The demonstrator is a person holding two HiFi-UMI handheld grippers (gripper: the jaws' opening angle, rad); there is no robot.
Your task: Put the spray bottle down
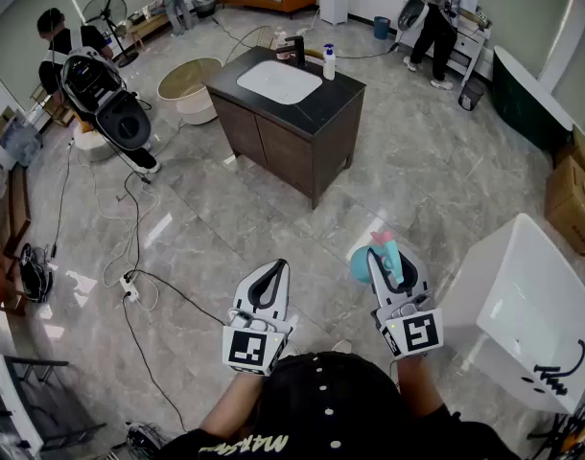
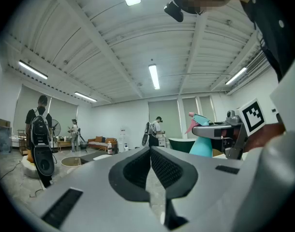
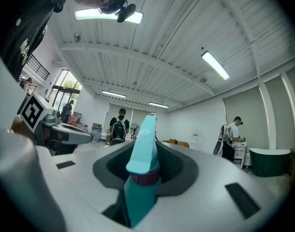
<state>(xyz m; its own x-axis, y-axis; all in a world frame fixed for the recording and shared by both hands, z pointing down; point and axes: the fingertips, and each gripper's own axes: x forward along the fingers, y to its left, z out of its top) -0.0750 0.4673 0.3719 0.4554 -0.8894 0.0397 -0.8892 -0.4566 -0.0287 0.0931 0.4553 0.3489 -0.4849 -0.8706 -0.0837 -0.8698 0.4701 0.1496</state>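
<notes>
Teal, pink-tipped spray bottle (image 1: 362, 264) stands upright, clamped in the right gripper (image 1: 392, 261).

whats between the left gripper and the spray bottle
Nothing: in the head view only grey floor separates the left gripper from the spray bottle, which the right gripper holds.
</notes>
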